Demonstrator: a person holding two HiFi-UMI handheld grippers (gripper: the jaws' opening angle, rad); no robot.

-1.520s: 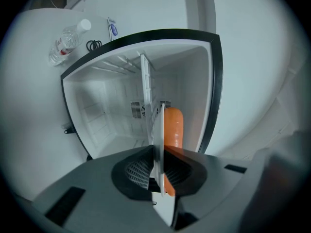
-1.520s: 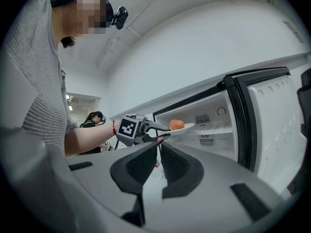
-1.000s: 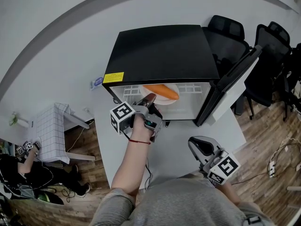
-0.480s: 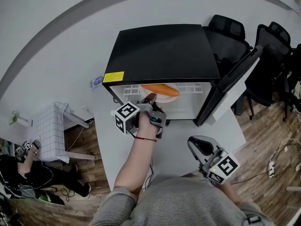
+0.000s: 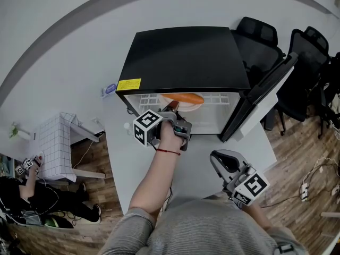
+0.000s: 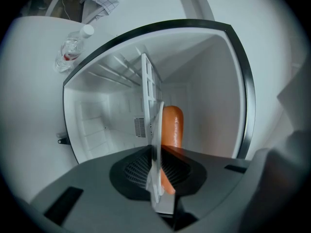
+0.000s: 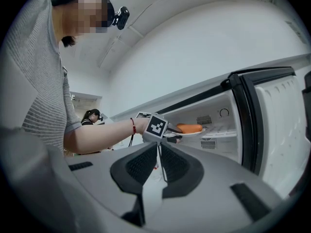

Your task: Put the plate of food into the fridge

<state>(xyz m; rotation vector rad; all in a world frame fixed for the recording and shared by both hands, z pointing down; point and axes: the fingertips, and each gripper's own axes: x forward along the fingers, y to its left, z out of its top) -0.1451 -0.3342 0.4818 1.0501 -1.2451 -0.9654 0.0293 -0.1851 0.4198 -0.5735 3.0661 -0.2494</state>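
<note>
"Plate of food (image 5: 182, 101): where have you got it?"

"On my screen it's inside the open fridge (image 5: 183, 54), about midway across the opening and up at the wire shelf (image 6: 147, 81). I'm holding it by its near rim with the left gripper (image 6: 158, 174). In the left gripper view I see it edge-on. It's a thin white line running straight between the two pads (image 6: 136, 171), one pad pressed on each face."

"So the fingers are closed on it?"

"Yes, clamped on the rim, and only the rim. The rest of the plate of food reaches past the fingertips to the far side, into the cabinet. The orange sausage (image 6: 171, 125) lies on it just beyond the tips and isn't touching them."

"Is it resting on the shelf?"

"It lines up with the shelf and sits right against it, but I can't tell whether the weight is on the wires."

"And your other hand?"

"The right gripper (image 5: 220, 161) is back on the near side, over the white table (image 5: 196, 166) and well apart from the plate. It's pointing toward the fridge, to the left of the open door (image 5: 268, 86). Its jaws are together with nothing between them."
</note>
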